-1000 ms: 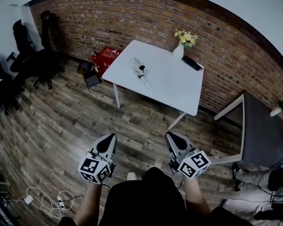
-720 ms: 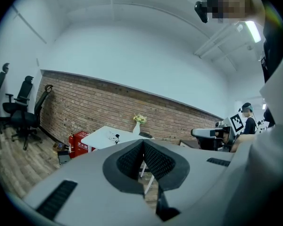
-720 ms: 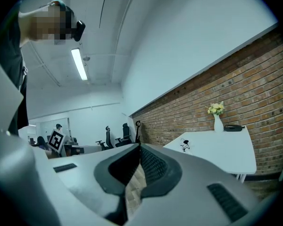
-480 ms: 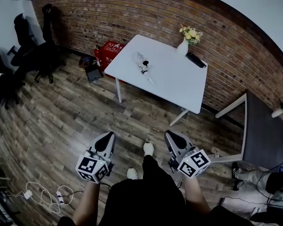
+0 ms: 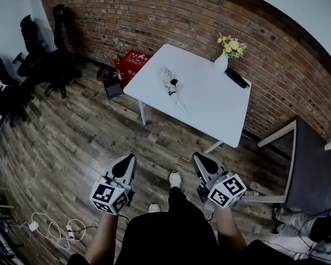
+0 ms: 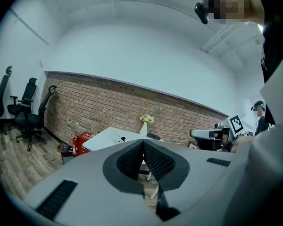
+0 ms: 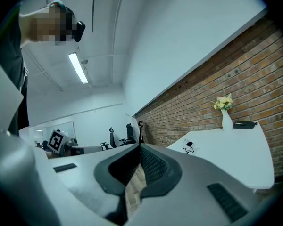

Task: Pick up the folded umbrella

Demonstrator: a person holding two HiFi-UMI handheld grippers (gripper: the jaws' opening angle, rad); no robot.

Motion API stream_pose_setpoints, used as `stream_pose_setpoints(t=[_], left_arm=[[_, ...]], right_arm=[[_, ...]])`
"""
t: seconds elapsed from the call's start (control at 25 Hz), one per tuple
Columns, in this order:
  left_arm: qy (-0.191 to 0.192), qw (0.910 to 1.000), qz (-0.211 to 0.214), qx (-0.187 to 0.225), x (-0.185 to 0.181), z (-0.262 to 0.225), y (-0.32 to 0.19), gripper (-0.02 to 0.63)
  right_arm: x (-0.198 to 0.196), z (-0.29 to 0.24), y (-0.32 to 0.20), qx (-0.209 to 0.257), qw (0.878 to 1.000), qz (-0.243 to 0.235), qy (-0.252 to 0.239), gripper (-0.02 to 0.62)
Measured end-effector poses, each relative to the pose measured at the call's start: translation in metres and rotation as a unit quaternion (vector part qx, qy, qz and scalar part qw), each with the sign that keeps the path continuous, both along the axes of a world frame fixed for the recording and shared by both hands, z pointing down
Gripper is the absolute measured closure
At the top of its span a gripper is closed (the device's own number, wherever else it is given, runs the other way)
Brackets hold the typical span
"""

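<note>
The folded umbrella (image 5: 170, 86), pale with a black strap, lies on the white table (image 5: 209, 106) by the brick wall, well ahead of both grippers. My left gripper (image 5: 131, 159) and right gripper (image 5: 197, 157) are held side by side over the wooden floor, both shut and empty, pointing toward the table. In the left gripper view the umbrella (image 6: 119, 138) shows small just left of the closed tips (image 6: 142, 141). From the right gripper view it lies on the table (image 7: 231, 149) as a small shape (image 7: 189, 148) right of the closed tips (image 7: 140, 147).
A white vase of yellow flowers (image 5: 223, 59) and a black case (image 5: 237, 78) stand at the table's far side. A red crate (image 5: 133, 64) and a black box (image 5: 112, 87) sit left of the table, office chairs (image 5: 30, 65) farther left. A grey table (image 5: 314, 173) is right; cables (image 5: 49, 233) lie near left.
The person has stepped forward, one shoe now ahead between the grippers. The table and umbrella have shifted slightly right and lower in the head view. Both grippers stay shut.
</note>
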State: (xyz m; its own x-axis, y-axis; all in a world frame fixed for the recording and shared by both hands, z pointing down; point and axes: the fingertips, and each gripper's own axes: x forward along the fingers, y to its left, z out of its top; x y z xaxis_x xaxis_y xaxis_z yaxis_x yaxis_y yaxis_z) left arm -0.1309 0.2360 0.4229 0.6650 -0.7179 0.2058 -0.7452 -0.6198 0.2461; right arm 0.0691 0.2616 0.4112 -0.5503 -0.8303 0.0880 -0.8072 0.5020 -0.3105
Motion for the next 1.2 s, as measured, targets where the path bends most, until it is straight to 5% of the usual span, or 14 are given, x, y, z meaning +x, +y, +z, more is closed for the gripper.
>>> stream_pose_setpoints(t=[0.68, 1.2], left_arm=[[0.001, 0.9987, -0.051, -0.009, 0.062, -0.007, -0.131, 0.592], [-0.028, 0.9976, -0.064, -0.007, 0.116, 0.002, -0.183, 0.592]], right_arm=[[0.053, 0.005, -0.147, -0.013, 0.998, -0.065, 0.004, 0.572], [0.083, 0.023, -0.213, -0.019, 0.993, -0.117, 0.001, 0.572]])
